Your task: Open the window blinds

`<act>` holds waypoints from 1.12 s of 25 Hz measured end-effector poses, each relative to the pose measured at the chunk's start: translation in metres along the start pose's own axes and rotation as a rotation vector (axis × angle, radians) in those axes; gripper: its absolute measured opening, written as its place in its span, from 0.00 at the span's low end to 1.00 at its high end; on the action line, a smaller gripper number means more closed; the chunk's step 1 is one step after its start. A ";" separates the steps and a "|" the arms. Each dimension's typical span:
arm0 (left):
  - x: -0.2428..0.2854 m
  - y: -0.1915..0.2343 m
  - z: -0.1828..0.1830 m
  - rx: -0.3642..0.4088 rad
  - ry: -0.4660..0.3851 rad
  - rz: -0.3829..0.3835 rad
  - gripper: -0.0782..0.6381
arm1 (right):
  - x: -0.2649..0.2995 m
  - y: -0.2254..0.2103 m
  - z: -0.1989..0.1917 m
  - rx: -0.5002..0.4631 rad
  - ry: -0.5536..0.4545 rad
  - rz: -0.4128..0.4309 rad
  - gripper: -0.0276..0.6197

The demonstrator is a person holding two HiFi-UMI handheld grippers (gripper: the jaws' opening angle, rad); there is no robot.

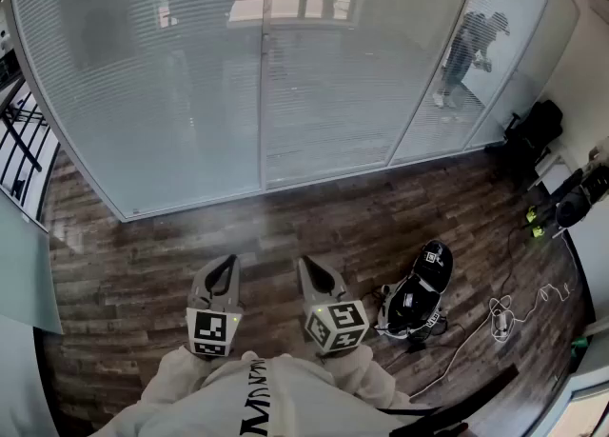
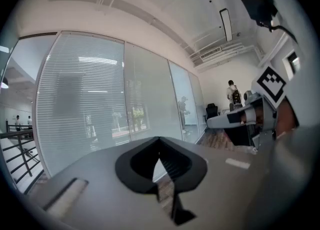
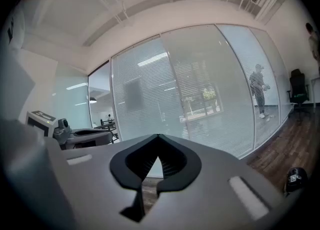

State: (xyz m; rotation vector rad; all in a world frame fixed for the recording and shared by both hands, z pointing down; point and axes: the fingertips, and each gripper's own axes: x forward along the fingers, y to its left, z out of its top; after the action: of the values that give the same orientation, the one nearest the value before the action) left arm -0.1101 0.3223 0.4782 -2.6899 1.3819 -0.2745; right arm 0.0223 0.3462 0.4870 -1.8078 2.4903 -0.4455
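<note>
Ahead, the window blinds [image 1: 162, 73] hang lowered behind the glass wall, well apart from us across the wooden floor [image 1: 314, 221]. Our left gripper [image 1: 226, 261] and right gripper [image 1: 306, 262] sit low, jaws pressed together on nothing. A black-and-white device [image 1: 419, 292] with cables [image 1: 504, 316] lies to the right, and a person [image 1: 468, 49] stands by the far panes.

Glossy glass [image 1: 333, 92] fronts pale, finely ribbed blinds [image 1: 143, 73]; the floor [image 1: 314, 221] is dull-sheened dark wood, the left gripper [image 1: 224, 266] and right gripper [image 1: 309, 266] matt grey plastic.
</note>
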 end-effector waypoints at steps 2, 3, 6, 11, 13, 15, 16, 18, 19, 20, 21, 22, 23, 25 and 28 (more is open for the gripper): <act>0.002 -0.008 0.002 0.002 -0.001 0.000 0.11 | -0.005 -0.006 0.000 0.001 -0.001 0.001 0.04; 0.003 -0.012 0.003 0.004 -0.001 0.000 0.11 | -0.007 -0.010 0.000 0.002 -0.001 0.001 0.04; 0.005 -0.022 0.003 0.007 -0.002 0.003 0.11 | -0.013 -0.020 0.000 0.014 -0.008 0.003 0.04; 0.007 -0.030 0.000 0.007 0.016 0.013 0.11 | -0.020 -0.030 -0.002 0.052 -0.022 0.012 0.05; 0.009 -0.032 0.001 0.012 0.016 0.010 0.11 | -0.020 -0.033 -0.003 0.057 -0.022 0.012 0.05; 0.012 -0.031 0.005 0.021 0.010 0.010 0.11 | -0.018 -0.036 0.000 0.059 -0.028 0.013 0.05; 0.014 -0.030 0.007 0.025 0.008 0.010 0.11 | -0.016 -0.037 0.002 0.060 -0.031 0.013 0.05; 0.018 -0.029 0.008 0.030 0.007 0.008 0.11 | -0.014 -0.038 0.003 0.061 -0.034 0.012 0.05; 0.021 -0.029 0.007 0.030 0.006 0.006 0.11 | -0.013 -0.039 0.002 0.060 -0.035 0.011 0.05; 0.024 -0.028 0.006 0.029 0.006 0.003 0.11 | -0.011 -0.041 0.002 0.059 -0.035 0.009 0.05; 0.028 -0.027 0.006 0.026 0.007 0.000 0.11 | -0.009 -0.043 0.002 0.058 -0.035 0.008 0.05; 0.033 -0.026 0.005 0.024 0.007 -0.004 0.11 | -0.006 -0.046 0.002 0.058 -0.036 0.004 0.05; 0.039 -0.025 0.004 0.021 0.008 -0.009 0.11 | -0.004 -0.049 0.003 0.059 -0.035 -0.001 0.05; 0.051 -0.025 0.002 0.015 0.007 -0.023 0.11 | 0.002 -0.057 0.003 0.055 -0.031 -0.014 0.05; 0.073 -0.022 -0.001 0.007 -0.002 -0.048 0.11 | 0.017 -0.070 0.004 0.048 -0.023 -0.035 0.05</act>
State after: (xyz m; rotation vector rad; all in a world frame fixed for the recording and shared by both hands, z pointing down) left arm -0.0513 0.2754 0.4916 -2.7194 1.3150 -0.2796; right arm 0.0819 0.3092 0.5028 -1.8304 2.4156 -0.4792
